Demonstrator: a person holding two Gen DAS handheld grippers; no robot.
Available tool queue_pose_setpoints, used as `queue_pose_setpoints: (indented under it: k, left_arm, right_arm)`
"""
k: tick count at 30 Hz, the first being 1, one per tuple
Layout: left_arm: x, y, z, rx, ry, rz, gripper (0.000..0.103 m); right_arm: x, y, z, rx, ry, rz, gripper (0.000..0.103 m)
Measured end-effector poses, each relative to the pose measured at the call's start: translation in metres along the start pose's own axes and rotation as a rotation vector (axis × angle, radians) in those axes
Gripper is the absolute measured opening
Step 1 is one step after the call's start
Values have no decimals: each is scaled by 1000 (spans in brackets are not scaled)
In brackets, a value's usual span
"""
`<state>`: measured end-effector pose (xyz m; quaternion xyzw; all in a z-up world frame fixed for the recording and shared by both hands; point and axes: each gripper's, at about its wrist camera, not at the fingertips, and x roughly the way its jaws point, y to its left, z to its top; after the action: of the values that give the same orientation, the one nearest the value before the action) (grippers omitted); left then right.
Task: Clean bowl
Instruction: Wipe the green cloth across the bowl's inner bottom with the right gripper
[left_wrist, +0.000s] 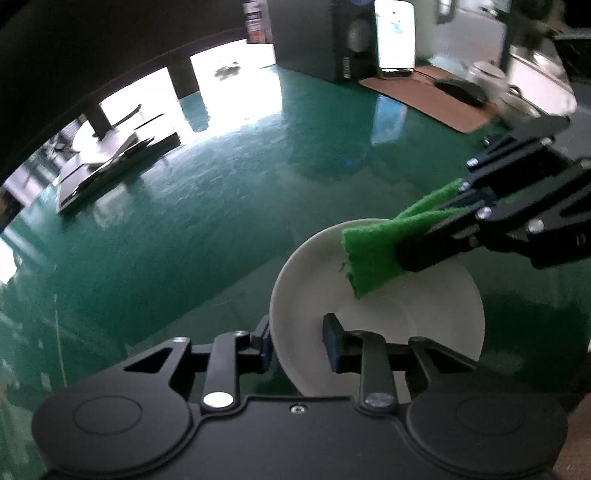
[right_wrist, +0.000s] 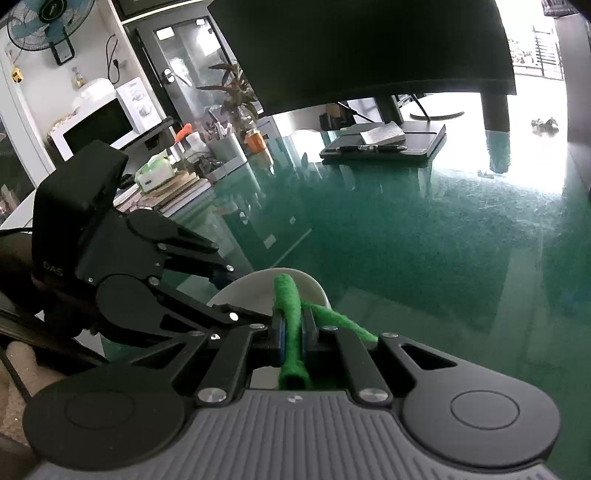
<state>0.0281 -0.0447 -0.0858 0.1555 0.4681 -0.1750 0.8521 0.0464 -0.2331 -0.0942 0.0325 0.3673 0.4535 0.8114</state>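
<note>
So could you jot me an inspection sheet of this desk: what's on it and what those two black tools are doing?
Surface: glossy green desk, reflective.
Job's things: white bowl tilted; green scouring pad inside it.
Clutter: stacked books, tissue pack, laptop stack, mouse on brown mat.
Grippers: left tool clamps the bowl's rim; right tool is shut on the pad.
Cables: wall cord.
Surroundings: microwave, fan, potted plant.

The only lettering that can be read is "DAS", in pale capitals on the black housing of the left gripper (right_wrist: 255, 312), at its rear lower corner. Vertical lettering on the black speaker (left_wrist: 332, 40) is probably a brand name, too blurred to read.
</note>
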Motion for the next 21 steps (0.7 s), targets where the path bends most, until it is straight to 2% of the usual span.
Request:
queue_pose_setpoints:
  k: [1, 2, 4, 5, 8, 12, 21]
  left_arm:
    - [0, 0, 0, -23, 3, 8, 33]
    - [0, 0, 0, -35, 11, 7, 39]
    - [2, -2, 2, -17, 43, -27, 66]
    - [4, -3, 2, -13, 61, -43, 100]
    - [16, 1, -1, -88, 121, -105, 103]
    - [17, 7, -7, -141, 57, -111, 103]
    - [17, 8, -6, -110, 39, -127, 103]
  right_arm:
    - [1, 0, 0, 1, 1, 1, 7]
    - [1, 0, 0, 2, 1, 2, 7]
    - [2, -1, 0, 5, 0, 2, 7]
    - [2, -1, 0, 6, 0, 1, 7]
    - [4, -4, -1, 16, 5, 4, 4]
    - [5, -6, -1, 22, 2, 8, 4]
    - [6, -5, -1, 20, 8, 5, 4]
